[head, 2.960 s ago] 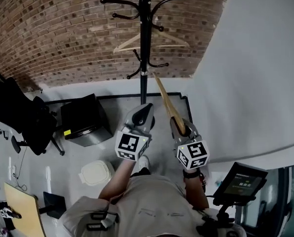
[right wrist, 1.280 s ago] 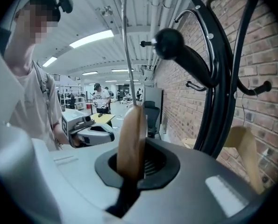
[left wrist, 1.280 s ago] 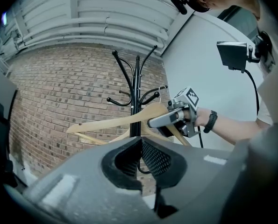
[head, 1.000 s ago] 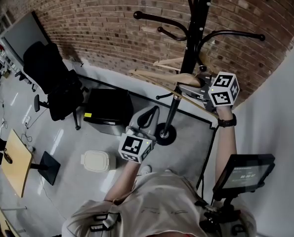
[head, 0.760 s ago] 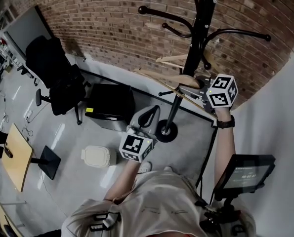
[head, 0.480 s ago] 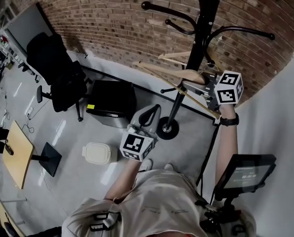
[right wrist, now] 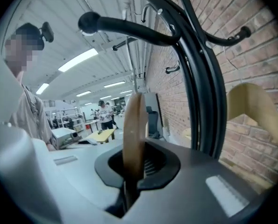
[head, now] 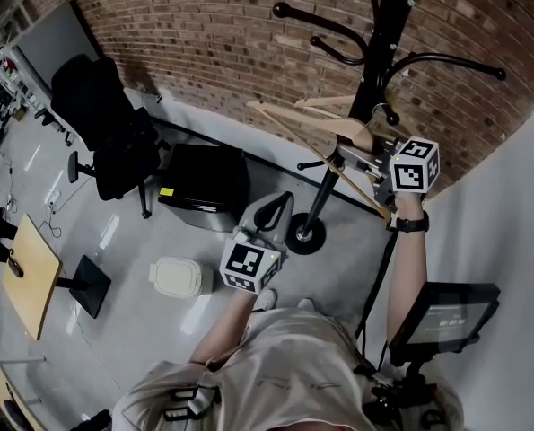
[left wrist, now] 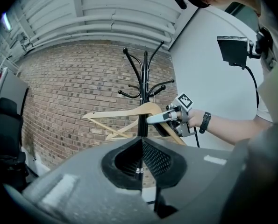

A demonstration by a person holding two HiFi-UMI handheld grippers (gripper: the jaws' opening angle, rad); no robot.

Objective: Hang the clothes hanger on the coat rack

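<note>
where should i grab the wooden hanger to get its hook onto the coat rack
Take the hanger by its flat shoulder near the neck, fingers on its two broad faces, coming from the side away from the coat rack. The thin board fits between them and leaves the hook free; the right gripper holds it so.

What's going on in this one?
A person is hanging a wooden hanger on a black coat rack by the brick wall. The right gripper has its jaws clamped on the hanger and holds it up against the rack's pole. Whether its hook is over a peg can't be seen. Another hanger already hangs on the rack. The left gripper is lower down, holding nothing.
</note>
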